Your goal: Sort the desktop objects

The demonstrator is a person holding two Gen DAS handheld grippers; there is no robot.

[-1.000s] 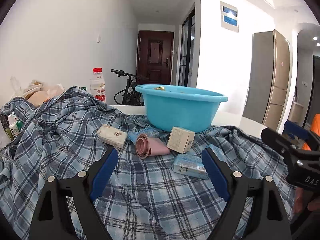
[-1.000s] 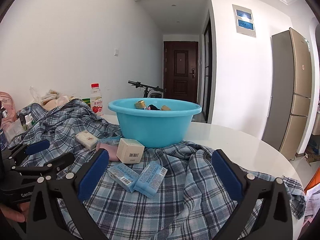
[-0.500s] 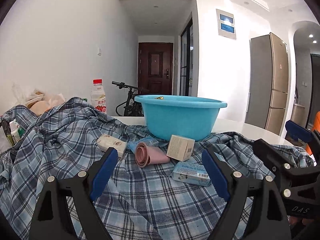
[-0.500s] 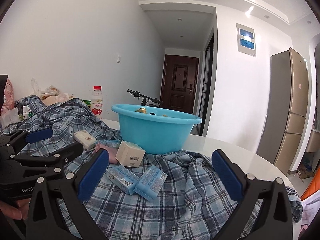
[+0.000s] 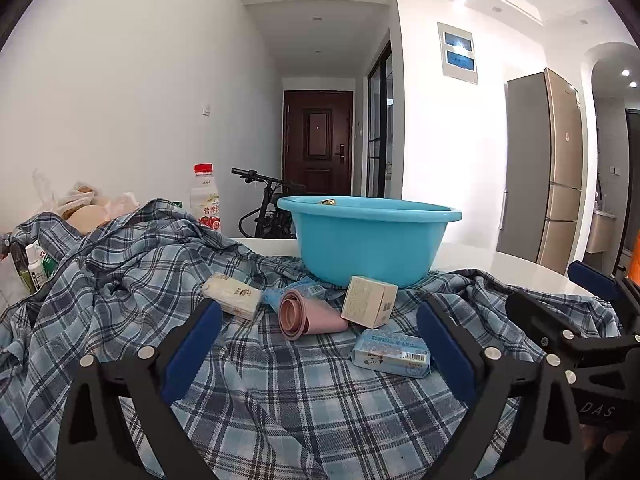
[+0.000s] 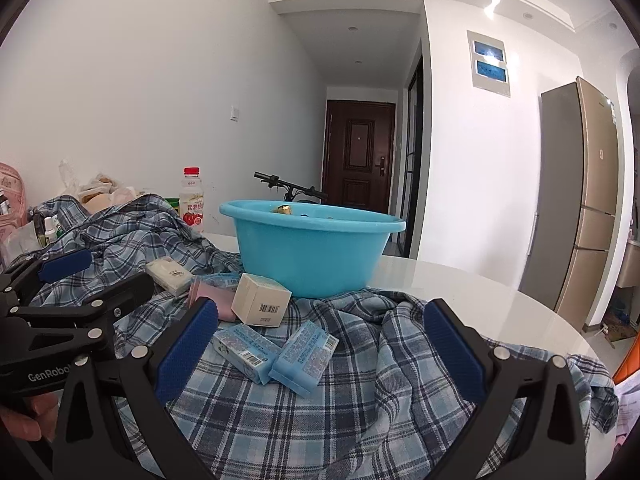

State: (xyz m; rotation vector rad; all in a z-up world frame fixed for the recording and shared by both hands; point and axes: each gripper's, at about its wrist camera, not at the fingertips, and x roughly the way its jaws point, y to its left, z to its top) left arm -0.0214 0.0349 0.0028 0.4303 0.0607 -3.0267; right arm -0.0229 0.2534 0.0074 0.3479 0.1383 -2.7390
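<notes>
Both cameras have tipped upward since a second ago, so the ceiling fills more of each view and the cluttered cloth sits lower, while the objects themselves lie where they did. On the left gripper (image 5: 318,346) the jaws are opening, with nothing between them but plaid cloth (image 5: 280,400). Straight ahead of those jaws lies a rolled pink mat (image 5: 306,316), its coiled end turned toward the camera. Just beyond the left jaw's tip is a cream wrapped packet (image 5: 232,300); toward the right jaw stands a beige cardboard box (image 5: 370,300), tilted on 1 edge, and close to that jaw's tip lies a pale blue tissue pack (image 5: 390,354) with a barcode on its end. Behind them all sits a turquoise plastic basin (image 5: 368,240) with a few small things inside, only their tops showing over the rim.

The right gripper (image 6: 320,340) is spread wide and empty. Between its jaws, nearer the left one, 2 blue tissue packs lie touching in a shallow V, tissue pack (image 6: 246,346) and its neighbour (image 6: 304,354). The beige box (image 6: 260,300) stands just ahead of the left jaw, its barcode facing the camera, and the basin (image 6: 312,252) is beyond it. A red-capped drink bottle (image 6: 192,200) stands far left of the jaws, behind the bunched cloth.
</notes>
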